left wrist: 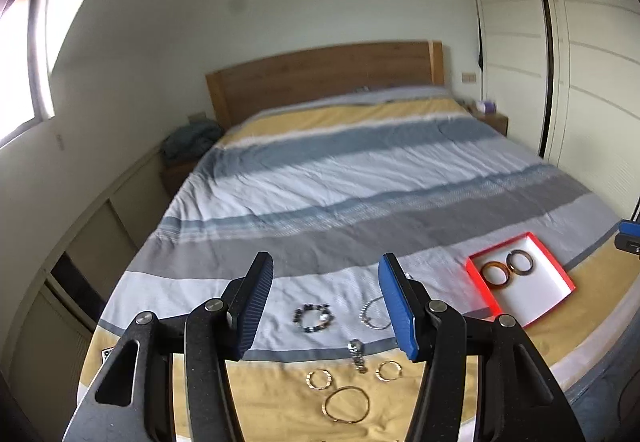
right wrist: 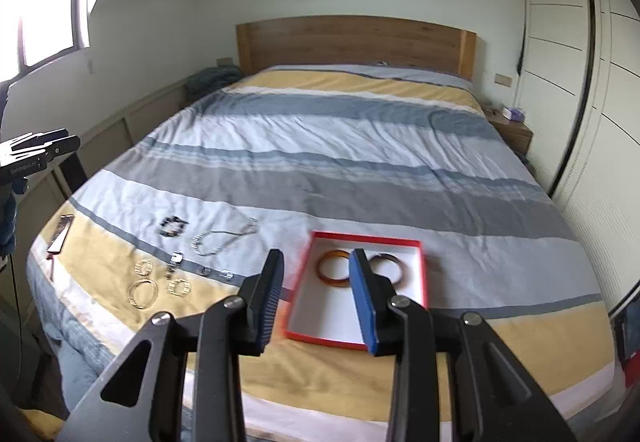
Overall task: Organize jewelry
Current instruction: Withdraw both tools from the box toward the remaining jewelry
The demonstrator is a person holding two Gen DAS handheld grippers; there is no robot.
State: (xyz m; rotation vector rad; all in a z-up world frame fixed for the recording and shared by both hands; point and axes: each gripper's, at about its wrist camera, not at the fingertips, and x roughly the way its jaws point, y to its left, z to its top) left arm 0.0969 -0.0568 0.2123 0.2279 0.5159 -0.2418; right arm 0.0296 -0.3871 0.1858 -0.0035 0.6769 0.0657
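Note:
A red-rimmed white box [left wrist: 560, 266] [right wrist: 422, 274] lies on the bed and holds an amber bangle [left wrist: 495, 271] [right wrist: 328, 269] and a dark bangle [left wrist: 520, 262] [right wrist: 394, 268]. Loose on the bedspread lie a dark bead bracelet [left wrist: 314, 317] [right wrist: 173, 226], a silver chain [left wrist: 370, 316] [right wrist: 224, 236], a watch [left wrist: 357, 354] [right wrist: 173, 265], two small gold hoops [left wrist: 319, 379] [left wrist: 387, 371] [right wrist: 143, 267] [right wrist: 179, 287] and a thin gold bangle [left wrist: 346, 404] [right wrist: 142, 294]. My left gripper [left wrist: 326, 306] is open and empty above the loose pieces. My right gripper [right wrist: 318, 294] is open and empty above the box.
The striped bed [left wrist: 360, 178] [right wrist: 340, 146] runs to a wooden headboard [left wrist: 324, 78]. A phone [right wrist: 61, 232] lies at the left foot corner. Nightstands [left wrist: 494, 120] flank the bed; wardrobe doors [right wrist: 560, 42] stand on the right. Two small round pieces [right wrist: 216, 273] lie near the watch.

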